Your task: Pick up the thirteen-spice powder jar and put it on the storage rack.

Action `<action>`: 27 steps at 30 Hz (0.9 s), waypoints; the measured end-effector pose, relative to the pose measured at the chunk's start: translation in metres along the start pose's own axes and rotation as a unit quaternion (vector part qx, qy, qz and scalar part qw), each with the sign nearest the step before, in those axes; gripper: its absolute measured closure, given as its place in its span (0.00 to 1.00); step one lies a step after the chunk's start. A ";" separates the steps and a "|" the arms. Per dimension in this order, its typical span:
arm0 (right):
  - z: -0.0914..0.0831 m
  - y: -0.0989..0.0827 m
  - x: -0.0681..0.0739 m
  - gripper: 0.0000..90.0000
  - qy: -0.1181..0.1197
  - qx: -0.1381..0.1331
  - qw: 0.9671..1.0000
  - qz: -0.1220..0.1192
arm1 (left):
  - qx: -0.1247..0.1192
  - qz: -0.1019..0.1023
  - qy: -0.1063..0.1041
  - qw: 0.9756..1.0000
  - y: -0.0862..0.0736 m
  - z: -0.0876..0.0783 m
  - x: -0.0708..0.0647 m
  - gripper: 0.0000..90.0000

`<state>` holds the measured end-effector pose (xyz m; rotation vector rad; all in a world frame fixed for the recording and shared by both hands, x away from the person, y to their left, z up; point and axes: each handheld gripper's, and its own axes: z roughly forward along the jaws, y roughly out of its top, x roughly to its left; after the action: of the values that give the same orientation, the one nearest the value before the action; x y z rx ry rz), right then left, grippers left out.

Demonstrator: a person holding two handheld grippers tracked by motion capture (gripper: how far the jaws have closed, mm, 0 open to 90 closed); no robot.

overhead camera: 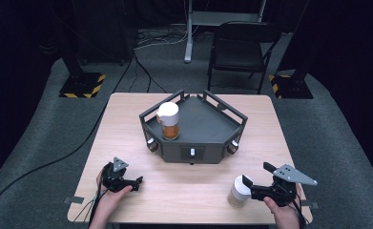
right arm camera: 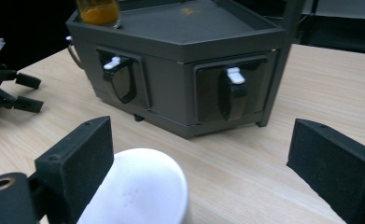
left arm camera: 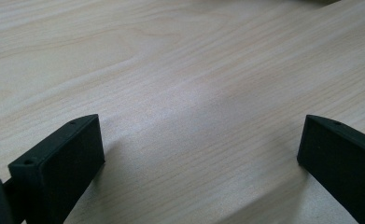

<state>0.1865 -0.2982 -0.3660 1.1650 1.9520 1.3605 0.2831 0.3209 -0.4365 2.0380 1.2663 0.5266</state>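
High view shows me a light wood tabletop (overhead camera: 189,183) on grey carpet (overhead camera: 46,143) in a dark room. Both my tools, left tool (overhead camera: 137,182) and right tool (overhead camera: 247,186), are open; the white-lidded jar (overhead camera: 239,192) sits by the right tool.

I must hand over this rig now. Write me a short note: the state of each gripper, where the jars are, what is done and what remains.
Left gripper: open, low over the bare table, holding nothing.
Right gripper: open, one jaw beside the white-lidded jar, not clamped.
That jar stands near the table's front right corner.
Orange-filled jar: upright in the dark tray, left side.
Done: one jar in the tray.
Left, probably: grip the second jar and place it in the tray.
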 end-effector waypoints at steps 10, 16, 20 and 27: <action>0.014 -0.001 0.007 0.06 0.020 0.023 0.999 -0.015 | 0.000 0.000 0.000 1.000 0.000 0.000 0.000 0.00; 0.019 -0.004 0.010 0.07 0.028 0.033 0.999 -0.019 | 0.000 0.000 0.000 1.000 0.000 0.000 0.000 0.00; 0.023 -0.006 0.010 0.07 0.032 0.038 0.999 -0.021 | 0.000 0.000 0.000 1.000 0.000 0.000 0.000 0.00; 0.031 -0.010 0.012 0.09 0.037 0.052 0.998 -0.025 | 0.000 0.000 0.000 1.000 0.000 0.000 0.000 0.00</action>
<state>0.2012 -0.2739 -0.3865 1.1192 2.1133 1.3062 0.2831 0.3209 -0.4365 2.0383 1.2659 0.5266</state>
